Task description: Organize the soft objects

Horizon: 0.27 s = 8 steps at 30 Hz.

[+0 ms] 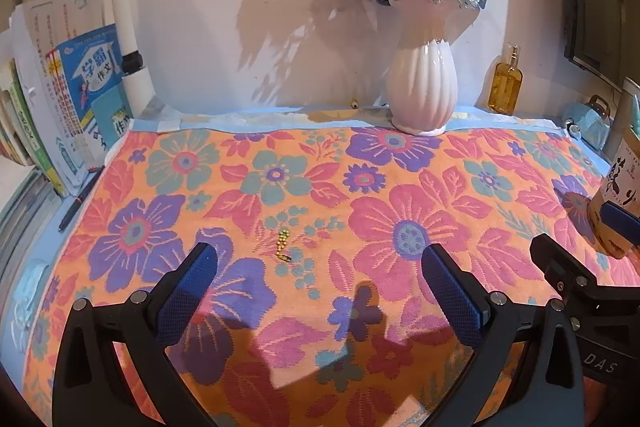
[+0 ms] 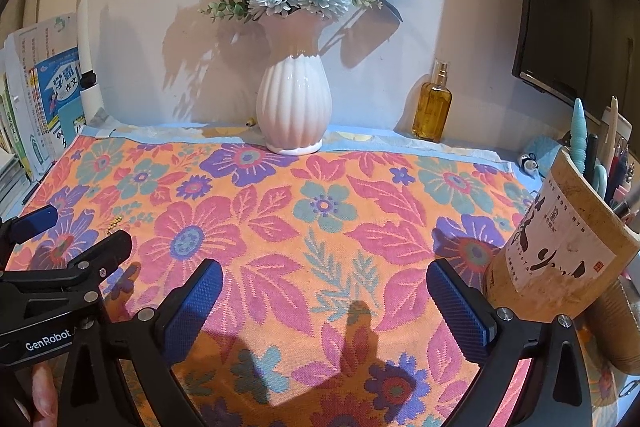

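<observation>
Both claws (image 1: pixel 320 267) (image 2: pixel 324 287) wide apart, empty, above towel (image 1: pixel 360 187).

The small yellow beaded item (image 1: pixel 283 245) on the floral cloth (image 1: pixel 360 195) is too small to identify. The books (image 1: pixel 60 99) are cut off at the left edge, the dark monitor (image 2: pixel 568 7) at the right. The paper-labelled pen holder (image 2: pixel 560 263) hides the cloth's right edge.

Pale wall (image 2: pixel 140 27) (flower shadows cast on it) behind the desk (image 2: pixel 400 143).
</observation>
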Available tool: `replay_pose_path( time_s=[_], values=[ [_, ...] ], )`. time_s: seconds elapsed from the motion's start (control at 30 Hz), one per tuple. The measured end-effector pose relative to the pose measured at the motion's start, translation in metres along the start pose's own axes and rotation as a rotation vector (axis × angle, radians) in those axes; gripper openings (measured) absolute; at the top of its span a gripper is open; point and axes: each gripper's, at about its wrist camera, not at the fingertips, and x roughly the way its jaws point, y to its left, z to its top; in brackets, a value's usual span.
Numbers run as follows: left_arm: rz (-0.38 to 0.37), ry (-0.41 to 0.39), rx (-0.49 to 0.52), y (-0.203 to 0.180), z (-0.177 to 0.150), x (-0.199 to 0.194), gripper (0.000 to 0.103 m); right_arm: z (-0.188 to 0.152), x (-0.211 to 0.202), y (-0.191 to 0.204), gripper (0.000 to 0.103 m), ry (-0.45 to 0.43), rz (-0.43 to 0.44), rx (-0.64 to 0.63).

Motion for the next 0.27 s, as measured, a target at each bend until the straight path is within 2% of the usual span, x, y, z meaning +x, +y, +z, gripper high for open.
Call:
replay_pose_path(
  time_s=[0.17,0.27],
  values=[
    [0.008,-0.048,-0.001,0.0027,0.0012,-0.0064,0.102,-0.0002,0.0011,-0.0007,0.102,0.005,0.003,0.006],
    [-0.005,-0.032,-0.009,0.0053,0.0026,-0.004,0.102,-0.0001,0.0028,-0.0015,0.102,0.013,0.002,0.011]
  ],
)
